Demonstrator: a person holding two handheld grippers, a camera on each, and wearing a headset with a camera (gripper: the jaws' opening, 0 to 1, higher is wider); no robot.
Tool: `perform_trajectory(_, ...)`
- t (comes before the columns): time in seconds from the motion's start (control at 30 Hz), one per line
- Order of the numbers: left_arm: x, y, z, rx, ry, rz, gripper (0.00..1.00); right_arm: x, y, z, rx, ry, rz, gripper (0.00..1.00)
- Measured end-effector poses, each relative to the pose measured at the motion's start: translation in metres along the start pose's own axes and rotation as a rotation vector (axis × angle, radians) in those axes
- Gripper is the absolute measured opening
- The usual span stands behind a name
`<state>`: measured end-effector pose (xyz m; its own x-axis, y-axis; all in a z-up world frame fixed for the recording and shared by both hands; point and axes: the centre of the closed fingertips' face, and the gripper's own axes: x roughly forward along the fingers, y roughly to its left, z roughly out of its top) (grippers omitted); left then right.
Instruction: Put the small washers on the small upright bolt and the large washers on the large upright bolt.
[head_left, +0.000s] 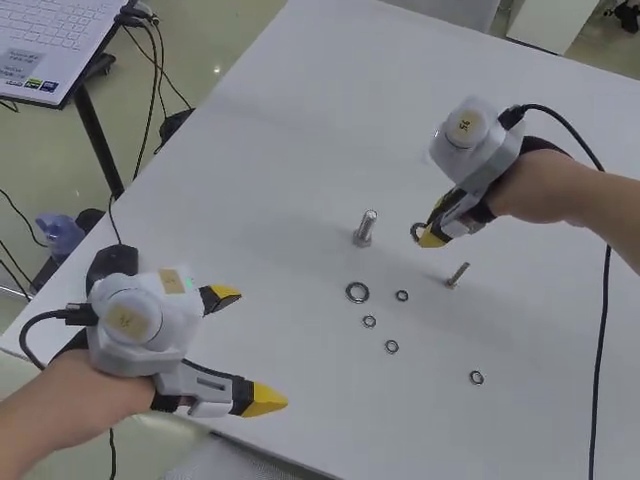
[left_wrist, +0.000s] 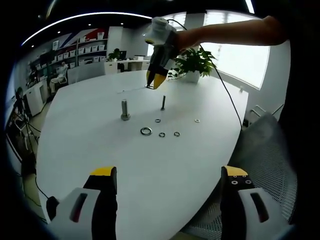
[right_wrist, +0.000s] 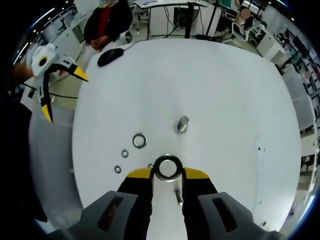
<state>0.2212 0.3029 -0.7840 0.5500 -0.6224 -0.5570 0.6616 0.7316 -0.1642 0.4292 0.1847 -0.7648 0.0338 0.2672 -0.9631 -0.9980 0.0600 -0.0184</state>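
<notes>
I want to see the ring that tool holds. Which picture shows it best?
The right gripper view: the large silver metal washer sits big and round between the right tool's yellow tips. The head view catches just its edge there; the left gripper view shows it tiny, far away.

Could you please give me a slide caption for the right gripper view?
Right gripper grips a large washer over the white table, near the large upright bolt, with other washers lying loose.

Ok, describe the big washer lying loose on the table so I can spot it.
On the white table, find the large upright bolt. Just on the person's side of it lies the large washer, the loose ring nearest that bolt. It is wider than the four small washers beside it.
</notes>
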Motion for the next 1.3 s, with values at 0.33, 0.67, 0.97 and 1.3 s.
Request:
perform_trajectory(0.33,0.003,-0.001,0.003,0.011,-0.015,-0.011,0.86,0.010,-0.011,0.022,-0.024,-0.004,-0.006,0.21)
perform_trajectory(0.67,0.002,-0.002,-0.001,0.000,-0.018,-0.005,0.85,0.023,-0.018,0.037,-0.058,0.008,-0.006,0.22)
perform_trajectory(0.97,0.001,-0.004,-0.009,0.001,0.002,-0.010,0.84,0.037,-0.027,0.046,-0.070,0.022,0.002,0.22)
perform_trajectory(1.3,0.000,0.000,-0.005,-0.020,-0.005,0.006,0.82,0.051,-0.027,0.053,-0.091,0.038,0.015,0.22)
